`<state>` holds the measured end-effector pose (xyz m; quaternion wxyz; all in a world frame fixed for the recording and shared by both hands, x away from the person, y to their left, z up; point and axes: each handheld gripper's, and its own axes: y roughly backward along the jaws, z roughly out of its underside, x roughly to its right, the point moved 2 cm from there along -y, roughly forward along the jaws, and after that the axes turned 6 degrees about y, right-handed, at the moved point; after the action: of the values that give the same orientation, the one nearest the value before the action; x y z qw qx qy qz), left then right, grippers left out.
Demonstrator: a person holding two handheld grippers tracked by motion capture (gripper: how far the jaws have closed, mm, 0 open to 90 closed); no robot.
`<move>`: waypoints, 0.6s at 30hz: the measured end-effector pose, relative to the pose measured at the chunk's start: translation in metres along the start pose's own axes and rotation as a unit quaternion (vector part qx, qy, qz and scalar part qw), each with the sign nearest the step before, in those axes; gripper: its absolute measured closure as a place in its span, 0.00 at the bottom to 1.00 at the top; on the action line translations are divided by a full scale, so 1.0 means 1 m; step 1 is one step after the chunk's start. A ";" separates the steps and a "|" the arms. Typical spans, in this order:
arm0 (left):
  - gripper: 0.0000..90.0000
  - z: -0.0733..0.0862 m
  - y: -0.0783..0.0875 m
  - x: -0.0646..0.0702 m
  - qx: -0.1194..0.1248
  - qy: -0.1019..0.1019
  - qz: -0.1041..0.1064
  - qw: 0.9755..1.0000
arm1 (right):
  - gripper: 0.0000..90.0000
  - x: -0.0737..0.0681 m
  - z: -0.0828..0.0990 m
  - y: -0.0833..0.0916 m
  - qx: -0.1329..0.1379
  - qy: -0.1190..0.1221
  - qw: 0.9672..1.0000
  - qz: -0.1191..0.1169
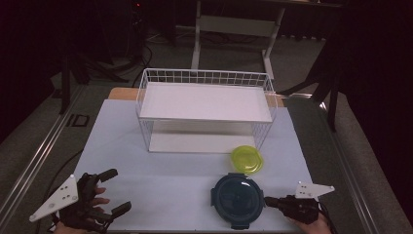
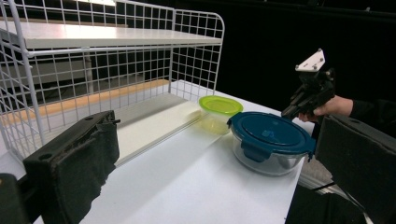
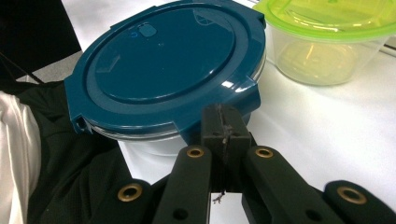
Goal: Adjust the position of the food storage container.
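Landmark: blue-lidded container point(image 1: 237, 200), glass bowl with clip-on lid, near edge of the white table point(image 1: 160, 180).

Right gripper point(image 1: 269, 200): jaws pressed together with nothing between them, tips at the container's right-hand lid clip; in the right gripper view they sit right against that clip, contact uncertain. The hand is behind it at the table edge.

Left gripper point(image 1: 117, 191): well to the left of the container, jaws spread wide and empty, bare table between.

Just beyond the container, slightly right: green-lidded tub point(image 1: 247, 159), close to it but apart.

Farther beyond: white wire rack point(image 1: 204, 109), two shelves, both bare; its front stands just behind the tub.
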<state>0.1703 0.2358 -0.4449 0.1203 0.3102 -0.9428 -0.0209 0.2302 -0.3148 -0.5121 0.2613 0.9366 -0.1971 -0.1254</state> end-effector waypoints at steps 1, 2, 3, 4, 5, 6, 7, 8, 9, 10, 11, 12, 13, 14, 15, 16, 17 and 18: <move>0.00 0.000 0.000 0.000 0.000 0.000 0.000 1.000 | 1.00 0.000 0.000 0.000 -0.002 -0.001 1.000 0.000; 0.00 0.000 0.001 0.000 0.002 0.002 0.000 1.000 | 1.00 0.000 0.001 0.000 -0.008 0.002 1.000 0.004; 0.00 0.000 0.001 0.000 0.002 0.001 -0.001 1.000 | 1.00 -0.001 0.002 0.000 -0.014 0.006 1.000 0.008; 0.00 0.000 0.001 -0.001 0.003 0.002 -0.001 1.000 | 1.00 0.000 0.002 0.000 -0.014 0.004 1.000 0.007; 0.00 0.000 0.001 -0.001 0.003 0.002 -0.001 1.000 | 1.00 0.000 0.003 0.000 -0.016 0.003 1.000 0.006; 0.00 0.000 0.001 -0.001 0.003 0.003 0.000 1.000 | 1.00 -0.001 0.004 0.000 -0.017 0.005 1.000 0.005; 0.00 0.000 0.001 -0.001 0.003 0.003 0.000 1.000 | 1.00 -0.001 0.003 -0.001 -0.017 0.004 1.000 0.006; 0.00 0.000 0.001 -0.001 0.003 0.003 0.000 1.000 | 1.00 -0.001 0.003 -0.001 -0.016 0.002 1.000 0.004; 0.00 0.000 0.000 0.000 0.003 0.003 0.001 1.000 | 1.00 0.000 0.003 -0.001 -0.014 0.000 1.000 0.002; 0.00 0.000 0.000 0.000 0.000 0.001 0.001 1.000 | 1.00 0.000 0.003 -0.001 -0.015 0.000 1.000 0.005; 0.00 0.000 -0.001 0.000 -0.002 0.000 0.001 1.000 | 1.00 0.000 0.003 -0.002 -0.015 -0.002 1.000 0.004; 0.00 0.001 -0.001 0.000 -0.002 0.000 0.002 1.000 | 1.00 0.000 0.002 -0.004 -0.016 -0.001 1.000 0.001; 0.00 0.001 -0.002 0.001 -0.002 0.000 0.002 1.000 | 1.00 -0.001 0.000 -0.005 -0.018 0.000 1.000 0.000; 0.00 0.001 -0.001 0.001 -0.003 0.000 0.002 1.000 | 1.00 -0.002 -0.001 -0.007 -0.020 0.003 1.000 -0.006; 0.00 0.001 -0.001 0.001 -0.003 -0.001 0.002 1.000 | 1.00 -0.003 -0.002 -0.009 -0.021 0.006 1.000 -0.007; 0.00 0.001 -0.001 0.001 -0.002 -0.001 0.001 1.000 | 1.00 -0.004 -0.003 -0.011 -0.021 0.007 1.000 -0.010; 0.00 0.001 0.000 0.001 -0.001 0.000 0.001 1.000 | 1.00 -0.004 -0.004 -0.012 -0.021 0.008 1.000 -0.013; 0.00 0.001 0.000 0.000 -0.001 -0.001 0.001 1.000 | 1.00 -0.005 -0.004 -0.014 -0.019 0.007 1.000 -0.015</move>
<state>0.1699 0.2356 -0.4454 0.1201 0.3093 -0.9431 -0.0221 0.2318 -0.2996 -0.5159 0.2788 0.9351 -0.1783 -0.1265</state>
